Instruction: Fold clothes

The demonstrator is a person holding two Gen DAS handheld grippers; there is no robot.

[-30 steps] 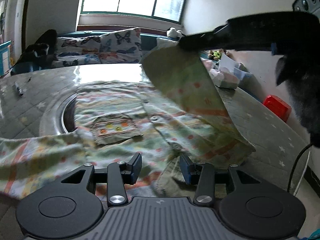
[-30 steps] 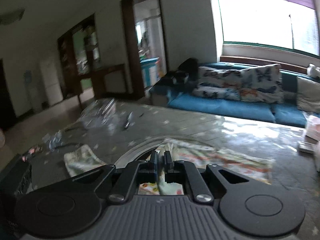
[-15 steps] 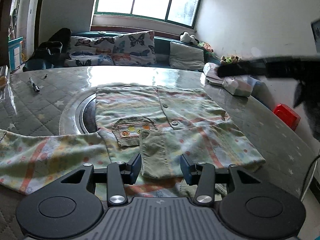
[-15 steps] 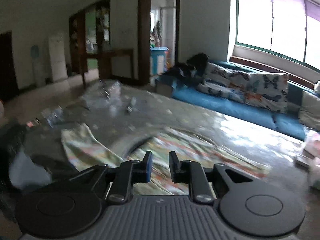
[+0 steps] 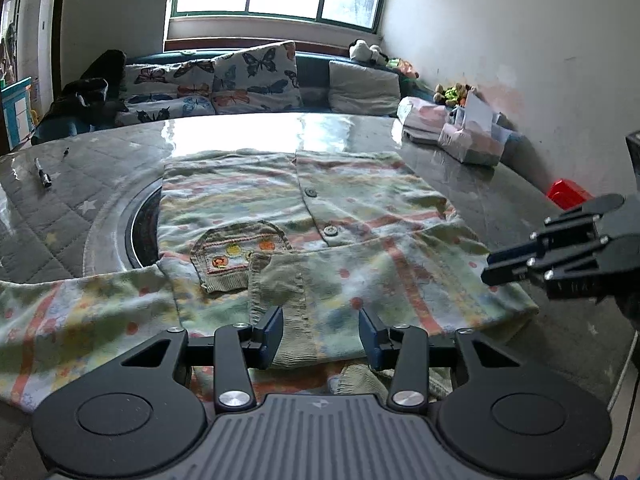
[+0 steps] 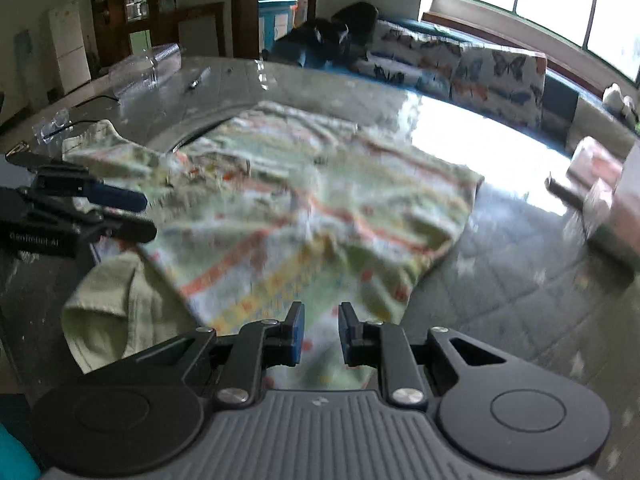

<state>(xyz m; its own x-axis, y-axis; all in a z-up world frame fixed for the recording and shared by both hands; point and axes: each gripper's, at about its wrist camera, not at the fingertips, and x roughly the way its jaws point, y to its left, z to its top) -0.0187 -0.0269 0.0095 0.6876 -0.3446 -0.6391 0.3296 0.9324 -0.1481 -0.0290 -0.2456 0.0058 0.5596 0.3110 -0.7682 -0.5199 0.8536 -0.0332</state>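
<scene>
A pale green patterned child's shirt (image 5: 304,208) with buttons and a chest pocket lies flat on the table, front side up. Its right sleeve (image 5: 280,304) is folded across the chest; its left sleeve (image 5: 60,320) stretches out to the left. My left gripper (image 5: 320,334) is open and empty just above the shirt's near edge. My right gripper (image 6: 320,330) is open and empty over the shirt's (image 6: 304,208) right side; it also shows in the left wrist view (image 5: 560,252). The left gripper's fingers (image 6: 112,196) show at the left of the right wrist view.
The grey quilted table (image 5: 480,200) has a round inset (image 5: 136,224) under the shirt. A pen (image 5: 43,174) lies far left. Boxes and packets (image 5: 460,132) stand at the far right. A red object (image 5: 568,194) sits by the wall. A sofa (image 5: 224,84) is behind.
My right gripper let go of the shirt's right side, which now lies folded flat over the body. It opened and swung back to the right of the shirt. The left gripper stayed open.
</scene>
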